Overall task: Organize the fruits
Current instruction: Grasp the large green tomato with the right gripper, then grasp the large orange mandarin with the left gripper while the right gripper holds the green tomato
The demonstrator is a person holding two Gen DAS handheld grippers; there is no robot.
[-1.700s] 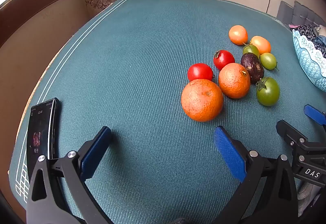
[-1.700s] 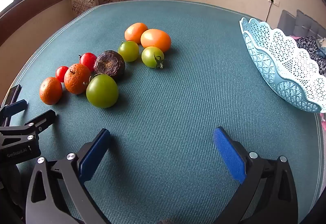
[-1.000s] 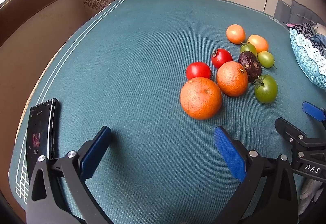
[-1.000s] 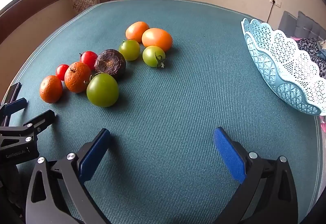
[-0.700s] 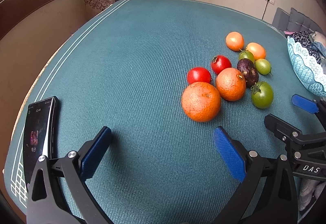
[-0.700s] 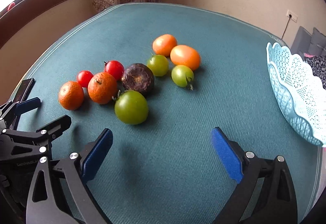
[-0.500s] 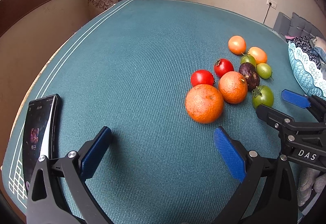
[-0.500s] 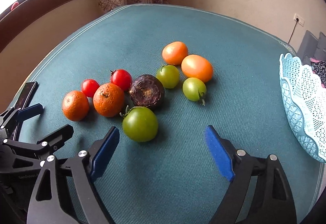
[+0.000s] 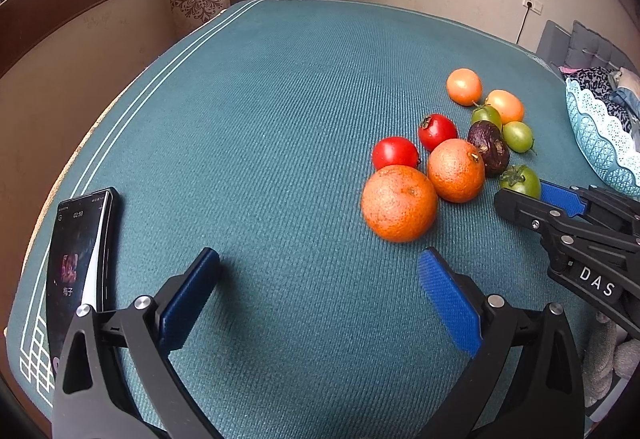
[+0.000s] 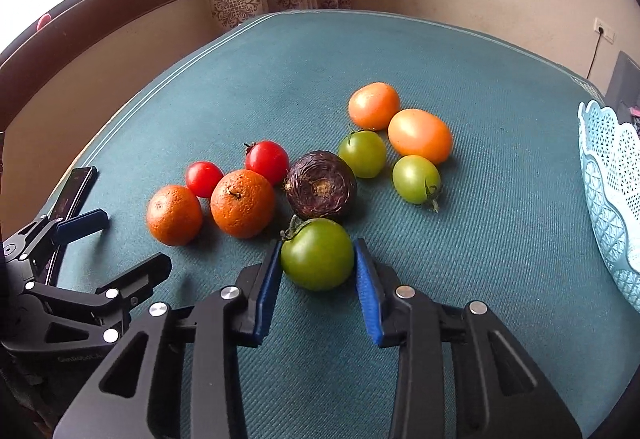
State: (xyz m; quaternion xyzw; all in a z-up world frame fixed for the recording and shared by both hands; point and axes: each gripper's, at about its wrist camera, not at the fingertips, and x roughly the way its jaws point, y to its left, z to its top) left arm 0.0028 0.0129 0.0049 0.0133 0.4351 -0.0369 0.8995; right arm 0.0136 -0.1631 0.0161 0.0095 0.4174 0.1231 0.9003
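Note:
Several fruits lie in a cluster on the teal table: two oranges point(image 10: 242, 203), two red tomatoes point(image 10: 267, 161), a dark purple fruit point(image 10: 321, 185), green tomatoes and two orange tomatoes point(image 10: 420, 135). My right gripper point(image 10: 316, 257) is shut on the large green tomato point(image 10: 317, 254), both blue pads touching its sides; it rests on the table. That tomato also shows in the left wrist view point(image 9: 520, 181). My left gripper point(image 9: 318, 271) is open and empty, just in front of the nearest orange point(image 9: 399, 203).
A light blue lattice basket point(image 10: 610, 175) stands at the table's right edge, also visible in the left wrist view point(image 9: 598, 143). A black phone point(image 9: 78, 259) lies at the front left corner. A wall, window and curtain stand behind the table.
My right gripper moved forward and left to the large green tomato and closed its jaws on it. My left gripper stayed open and barely moved.

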